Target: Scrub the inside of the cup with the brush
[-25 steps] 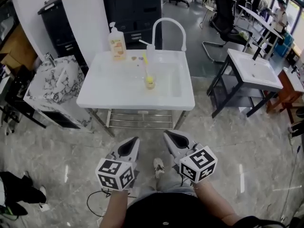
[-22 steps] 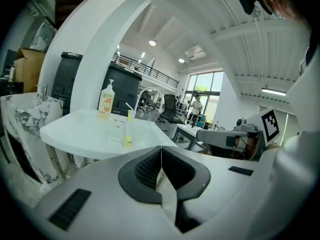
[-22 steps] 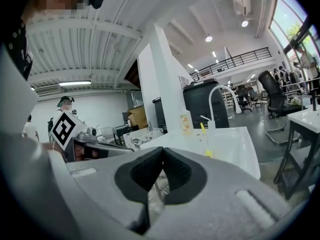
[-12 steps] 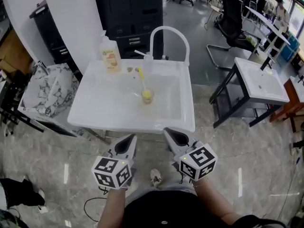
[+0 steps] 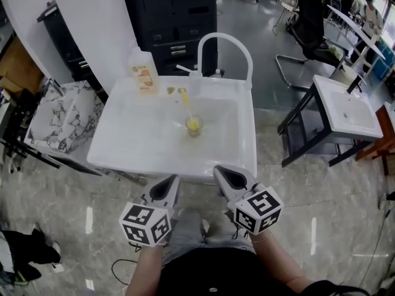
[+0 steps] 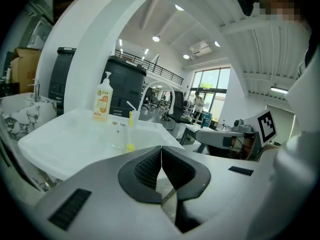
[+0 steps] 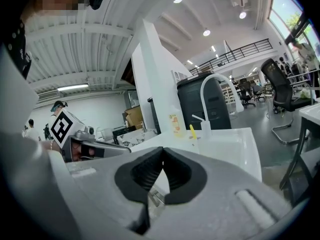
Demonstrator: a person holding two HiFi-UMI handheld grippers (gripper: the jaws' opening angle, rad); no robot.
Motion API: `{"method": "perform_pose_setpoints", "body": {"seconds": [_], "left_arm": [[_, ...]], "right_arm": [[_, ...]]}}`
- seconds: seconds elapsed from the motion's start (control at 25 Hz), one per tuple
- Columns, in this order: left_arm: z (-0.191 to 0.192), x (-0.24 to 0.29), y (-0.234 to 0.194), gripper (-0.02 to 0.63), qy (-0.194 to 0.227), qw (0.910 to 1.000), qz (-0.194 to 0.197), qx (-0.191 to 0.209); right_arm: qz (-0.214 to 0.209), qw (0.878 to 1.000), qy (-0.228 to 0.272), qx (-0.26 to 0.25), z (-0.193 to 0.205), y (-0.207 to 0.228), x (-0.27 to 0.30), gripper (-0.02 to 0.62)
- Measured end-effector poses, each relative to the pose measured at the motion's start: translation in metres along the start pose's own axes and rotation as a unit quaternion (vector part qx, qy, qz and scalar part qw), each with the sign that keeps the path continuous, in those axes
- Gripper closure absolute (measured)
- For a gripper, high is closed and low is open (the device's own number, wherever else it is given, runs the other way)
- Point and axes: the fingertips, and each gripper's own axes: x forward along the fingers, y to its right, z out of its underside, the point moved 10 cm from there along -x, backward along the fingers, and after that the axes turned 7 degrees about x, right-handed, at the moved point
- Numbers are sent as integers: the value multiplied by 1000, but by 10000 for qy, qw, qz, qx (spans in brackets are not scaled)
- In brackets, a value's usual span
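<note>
A clear cup (image 5: 194,127) stands in the basin of a white sink (image 5: 123,143), with a yellow-handled brush (image 5: 186,105) leaning out of it. The same cup (image 6: 118,138) and brush (image 6: 131,120) show in the left gripper view; the brush handle (image 7: 193,132) shows in the right gripper view. My left gripper (image 5: 172,182) and right gripper (image 5: 218,171) hang side by side just short of the sink's front edge, well apart from the cup. Both are shut with nothing between the pads.
A soap dispenser bottle (image 5: 142,71) stands at the sink's back left, beside a curved white faucet (image 5: 225,47). A marbled sink (image 5: 52,123) stands to the left, another white sink on a dark frame (image 5: 345,113) to the right. Black cabinets and office chairs lie beyond.
The sink has drawn closer in the head view, its front edge now just ahead of both grippers. Both grippers stay shut and side by side.
</note>
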Motion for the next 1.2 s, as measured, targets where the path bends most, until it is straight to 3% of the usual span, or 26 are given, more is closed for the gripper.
{"method": "perform_pose_setpoints", "body": {"seconds": [0.36,1.2], "left_arm": [[-9,35,-27,588,-82,9999,134,-34],[-98,173,-179,589,-345,9932,1070,312]], "right_arm": [[227,9997,-86,45,-5,28,22,597],[1220,9924,-8,154,-72,96,165,597]]}}
